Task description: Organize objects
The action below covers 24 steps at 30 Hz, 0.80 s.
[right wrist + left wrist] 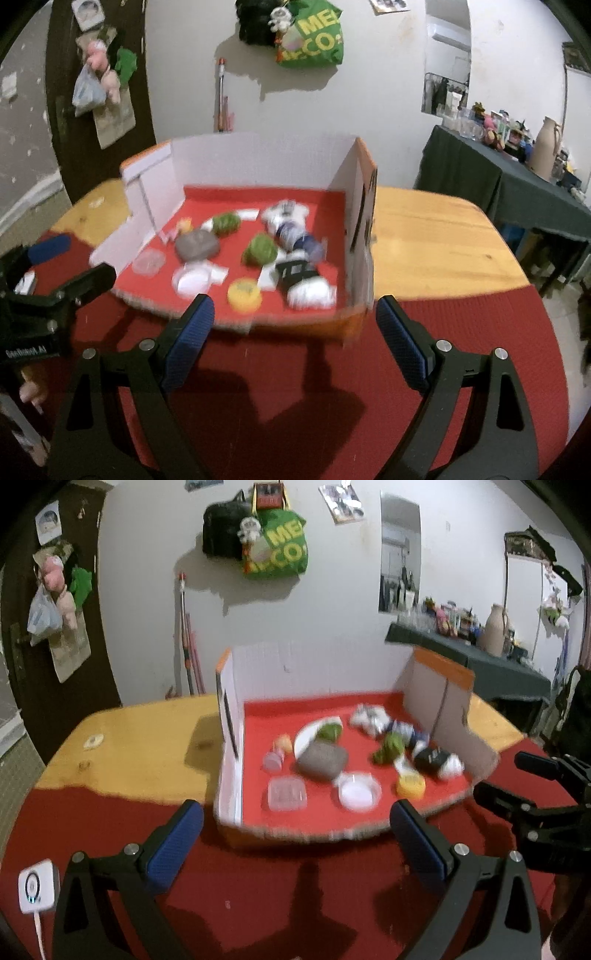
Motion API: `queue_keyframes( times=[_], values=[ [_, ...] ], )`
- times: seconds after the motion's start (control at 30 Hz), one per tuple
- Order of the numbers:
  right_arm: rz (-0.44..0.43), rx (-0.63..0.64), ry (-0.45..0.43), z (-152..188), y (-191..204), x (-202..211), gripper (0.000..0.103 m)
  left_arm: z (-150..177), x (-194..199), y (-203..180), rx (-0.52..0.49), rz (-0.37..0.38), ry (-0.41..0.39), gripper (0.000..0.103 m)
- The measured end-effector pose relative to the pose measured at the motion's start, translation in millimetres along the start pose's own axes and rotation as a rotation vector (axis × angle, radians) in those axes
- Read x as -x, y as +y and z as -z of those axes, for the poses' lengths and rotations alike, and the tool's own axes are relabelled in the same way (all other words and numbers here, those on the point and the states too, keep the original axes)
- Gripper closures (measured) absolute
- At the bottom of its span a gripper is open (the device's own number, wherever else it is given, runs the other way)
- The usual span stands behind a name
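An open cardboard box with a red floor stands on the table. Inside lie a grey pouch, a white plate, green crumpled items, a yellow lid, a round white lid, a clear square container and rolled socks. My left gripper is open in front of the box, nothing between its fingers. My right gripper is open too, near the box's front right, also seen in the left wrist view.
A red cloth covers the near part of the wooden table. A small white device with a cable lies at the near left. Bags hang on the wall; a dark side table with clutter stands at the right.
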State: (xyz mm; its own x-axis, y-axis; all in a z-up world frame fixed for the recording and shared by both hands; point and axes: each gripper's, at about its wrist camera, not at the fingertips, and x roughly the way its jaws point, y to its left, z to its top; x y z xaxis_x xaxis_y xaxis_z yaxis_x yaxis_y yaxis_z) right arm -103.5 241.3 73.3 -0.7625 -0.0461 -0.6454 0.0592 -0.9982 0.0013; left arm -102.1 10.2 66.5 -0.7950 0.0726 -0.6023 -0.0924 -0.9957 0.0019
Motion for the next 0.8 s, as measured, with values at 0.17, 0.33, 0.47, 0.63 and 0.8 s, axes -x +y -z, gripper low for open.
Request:
queue_keyframes(
  times=[0.17, 0.33, 0.47, 0.63, 0.8],
  values=[
    [0.0, -0.026, 0.09, 22, 3, -7, 0.013, 24, -2, -1, 0.016, -0.02, 0.076, 0.0],
    [0.031, -0.046, 0.165, 29, 0, -24, 0.013, 36, -19, 0, 0.037, -0.054, 0.15, 0.0],
    [0.058, -0.045, 0.22, 34, 0, -39, 0.014, 43, -37, 6, 0.079, -0.071, 0.235, 0.0],
    [0.067, -0.077, 0.241, 35, -6, -43, 0.002, 46, -43, 6, 0.082, -0.074, 0.264, 0.0],
    [0.072, -0.08, 0.242, 36, -5, -43, 0.001, 47, -42, 6, 0.084, -0.077, 0.264, 0.0]
  ],
)
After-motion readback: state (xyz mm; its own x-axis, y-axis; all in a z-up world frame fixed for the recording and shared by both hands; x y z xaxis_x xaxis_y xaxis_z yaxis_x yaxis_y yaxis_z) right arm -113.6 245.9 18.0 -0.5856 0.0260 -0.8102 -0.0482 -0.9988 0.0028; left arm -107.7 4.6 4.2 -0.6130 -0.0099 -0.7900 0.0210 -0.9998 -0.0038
